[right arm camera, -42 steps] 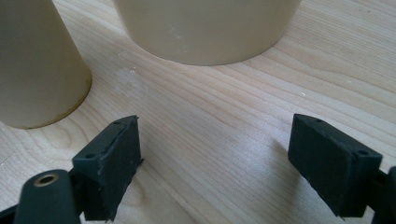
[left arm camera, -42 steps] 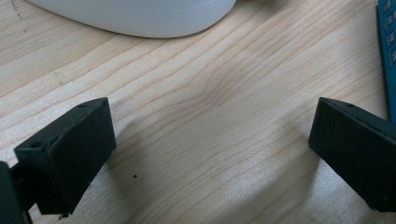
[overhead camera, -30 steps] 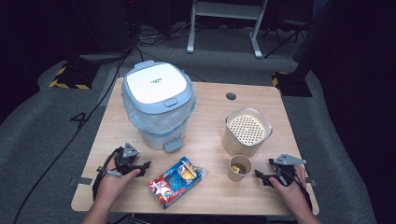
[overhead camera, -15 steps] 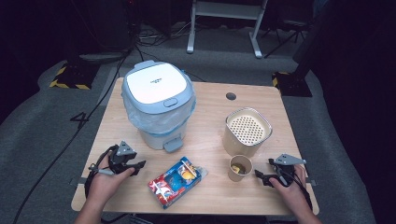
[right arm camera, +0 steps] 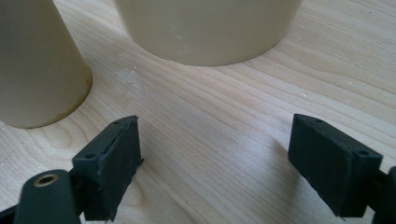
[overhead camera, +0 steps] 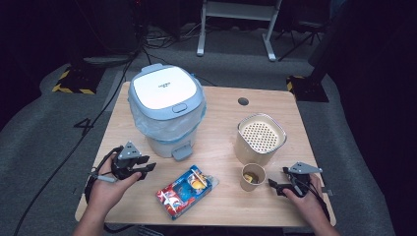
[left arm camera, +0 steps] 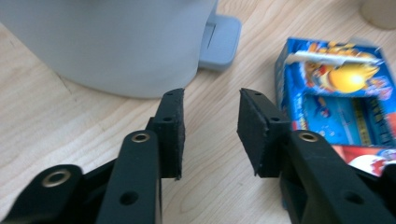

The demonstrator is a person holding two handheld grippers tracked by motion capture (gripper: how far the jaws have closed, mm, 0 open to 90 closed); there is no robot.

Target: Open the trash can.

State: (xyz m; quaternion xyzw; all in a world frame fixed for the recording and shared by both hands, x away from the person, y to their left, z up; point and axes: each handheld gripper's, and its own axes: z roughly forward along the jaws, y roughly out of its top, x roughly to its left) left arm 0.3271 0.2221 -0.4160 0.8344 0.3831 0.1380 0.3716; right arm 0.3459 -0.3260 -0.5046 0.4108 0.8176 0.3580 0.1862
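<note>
Snack box (overhead camera: 187, 190), a flat blue and red cardboard carton with a cartoon print, lies slanted on the wooden tabletop (overhead camera: 221, 110) near its front edge, between the two tools. The left tool (overhead camera: 145, 168) rests just left of the box, jaws apart with nothing between them; in the left gripper view the box (left arm camera: 336, 98) is cut off at the right edge. Behind stands a pedal bin (overhead camera: 167, 115), smooth grey plastic with a white lid and a bag liner. The right tool (overhead camera: 273, 186) sits near a tapered paper cup (overhead camera: 253, 176), jaws spread wide. The cup's contents are hard to make out. Beside it is a cream rounded container (overhead camera: 260, 139) with a perforated top.
</note>
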